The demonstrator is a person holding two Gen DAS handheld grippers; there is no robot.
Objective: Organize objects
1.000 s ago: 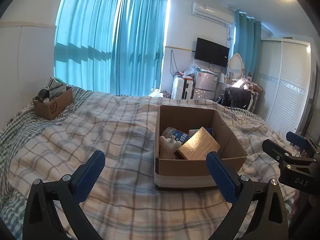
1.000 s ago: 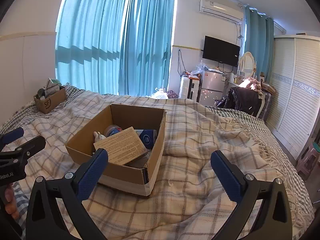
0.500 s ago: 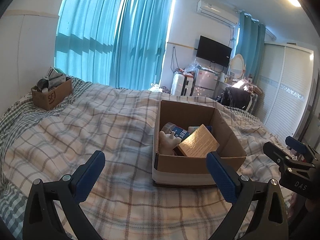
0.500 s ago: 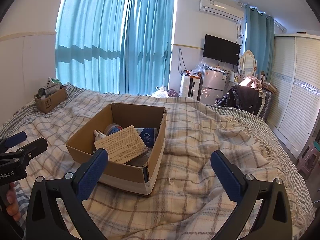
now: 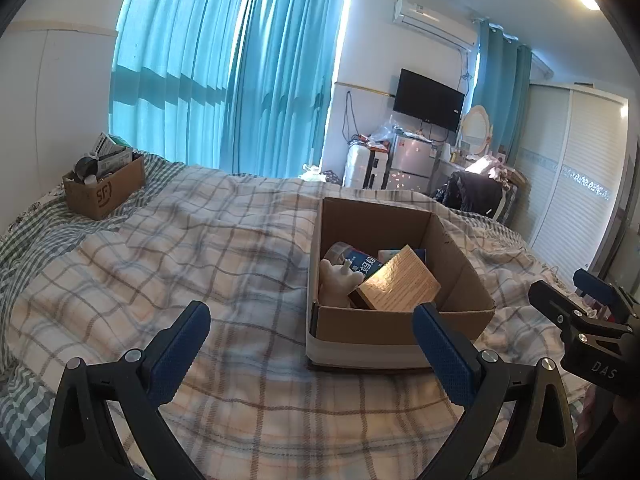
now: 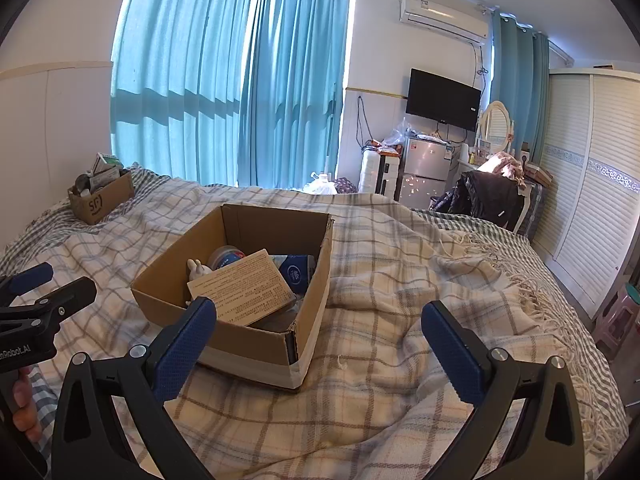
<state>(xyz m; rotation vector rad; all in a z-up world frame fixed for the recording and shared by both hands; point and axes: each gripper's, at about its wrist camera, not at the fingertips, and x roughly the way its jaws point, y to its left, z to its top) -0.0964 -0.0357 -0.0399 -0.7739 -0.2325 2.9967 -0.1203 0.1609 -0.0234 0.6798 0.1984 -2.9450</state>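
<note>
A lived-in home bedroom.
Plaid-blanketed bed [image 6: 400,300], teal curtains [image 6: 240,80], wall TV [image 6: 442,98], louvered wardrobe [image 6: 592,184], small fridge [image 6: 424,172].

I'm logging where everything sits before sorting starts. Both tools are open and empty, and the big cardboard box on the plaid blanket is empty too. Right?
Not quite. The big cardboard box is not empty: the right wrist view shows a flat tan printed box, a white figurine and a blue-labelled pack inside. The left tool and right tool are open and empty.

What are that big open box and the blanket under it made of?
The big open box looks like matte brown corrugated cardboard: a torn corner shows the layered edge, and a pale band wraps its base. The blanket looks like soft woven plaid cloth, wrinkled, with a fringe.
</note>
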